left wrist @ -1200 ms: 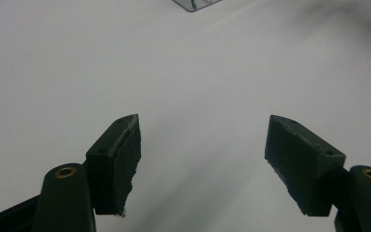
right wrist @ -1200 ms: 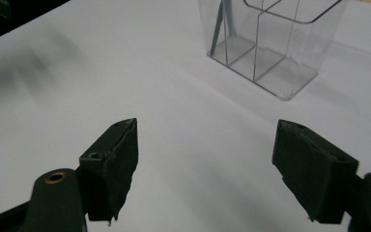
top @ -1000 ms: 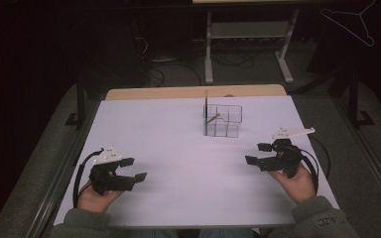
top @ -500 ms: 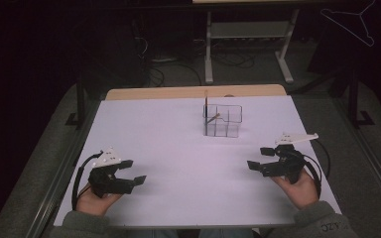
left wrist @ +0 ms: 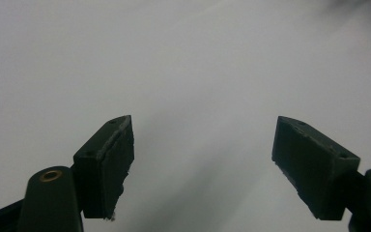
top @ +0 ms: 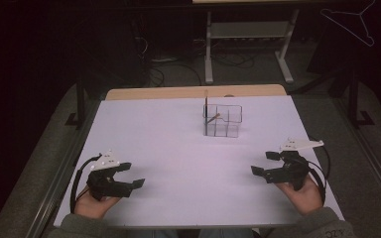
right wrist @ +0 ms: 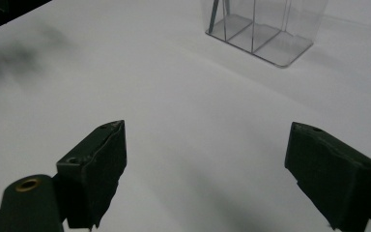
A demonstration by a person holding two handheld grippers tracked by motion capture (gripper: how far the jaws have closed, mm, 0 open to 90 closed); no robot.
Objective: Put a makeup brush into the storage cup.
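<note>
L hand-held gripper (top: 129, 174) sat released w/ jaws wide, low over white surface (top: 178, 144) at near-left. R hand-held gripper (top: 267, 164) also released, empty, near-right. Clear organizer (top: 223, 120) stood well apart toward far edge, w/ thin sticks (top: 207, 111) inside.

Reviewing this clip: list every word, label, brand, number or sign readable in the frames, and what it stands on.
Sleeve at the right wrist: a few small light marks, too small and blurred to read.
Clear organizer: no label visible.
Left claw and right claw: no readable marking; both stand open, holding nothing.
White table: no print visible.
Nothing legible in either gripper view.
</note>
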